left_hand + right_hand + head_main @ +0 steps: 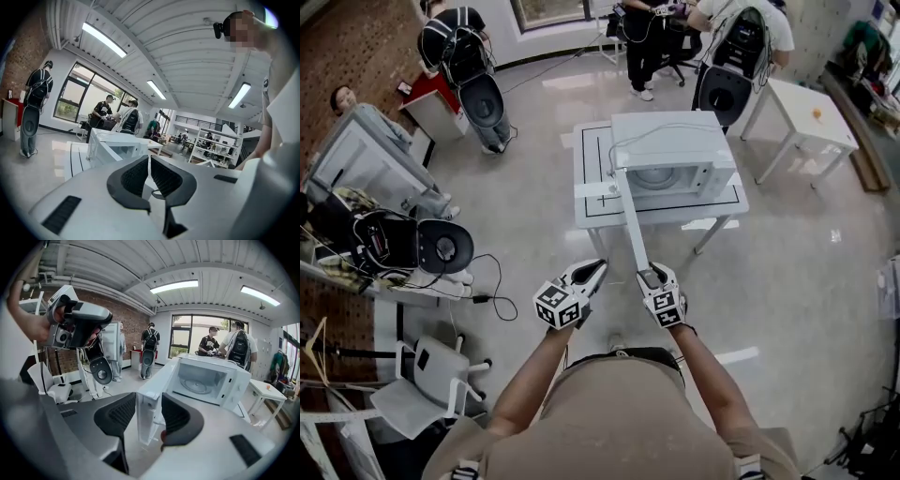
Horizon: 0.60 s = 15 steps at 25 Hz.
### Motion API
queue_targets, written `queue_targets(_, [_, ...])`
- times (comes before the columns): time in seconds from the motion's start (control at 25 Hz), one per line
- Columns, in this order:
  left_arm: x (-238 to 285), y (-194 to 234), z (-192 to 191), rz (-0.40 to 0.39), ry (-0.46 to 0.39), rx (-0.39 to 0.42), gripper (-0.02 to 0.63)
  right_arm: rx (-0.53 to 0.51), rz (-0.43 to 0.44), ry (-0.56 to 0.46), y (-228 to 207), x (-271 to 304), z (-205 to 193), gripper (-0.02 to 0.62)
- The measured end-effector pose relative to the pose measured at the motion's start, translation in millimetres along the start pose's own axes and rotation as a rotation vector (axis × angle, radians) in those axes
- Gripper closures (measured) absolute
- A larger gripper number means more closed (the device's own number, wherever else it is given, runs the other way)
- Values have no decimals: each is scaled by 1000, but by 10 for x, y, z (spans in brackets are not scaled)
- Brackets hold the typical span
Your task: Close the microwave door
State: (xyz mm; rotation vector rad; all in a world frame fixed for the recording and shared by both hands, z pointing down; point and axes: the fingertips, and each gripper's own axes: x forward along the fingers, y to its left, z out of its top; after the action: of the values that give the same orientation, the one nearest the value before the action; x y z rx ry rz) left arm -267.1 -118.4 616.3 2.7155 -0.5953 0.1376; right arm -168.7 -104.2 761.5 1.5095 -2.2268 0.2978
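The microwave [675,159] is a smooth, white, boxy oven standing on a white table [591,159] with a thin black line drawn round its top. The table stands on a glossy grey floor [787,281]. The oven's long side runs left to right across the table, and its open mouth faces the person. The right gripper view shows a pale cavity with a round glass plate [197,386] lying flat in it. The door [632,220] is a flat white slab swung wide open. From above it shows as a narrow strip running from the hinge at the oven's front left corner straight out toward the person. The right gripper [651,274] is at the door's free end. Its ribbed black jaws stand apart astride that upright edge, which nearly fills the gap, and no squeeze shows. The left gripper [150,161] hangs beside it, off the door, with its jaws together, tips meeting and nothing between them.
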Motion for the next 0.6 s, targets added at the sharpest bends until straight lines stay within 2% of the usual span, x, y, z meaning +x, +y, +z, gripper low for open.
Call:
queue_targets(0.28, [177, 183, 63, -41, 8, 0, 600, -15, -17, 23, -150, 104, -86, 419])
queue_targets(0.44, [282, 222, 108, -63, 9, -15, 600, -19, -48, 27, -241, 20, -71, 419])
queue_targets(0.6, [445, 203, 146, -96, 25, 4, 600, -1, -90, 23, -447, -24, -116, 420])
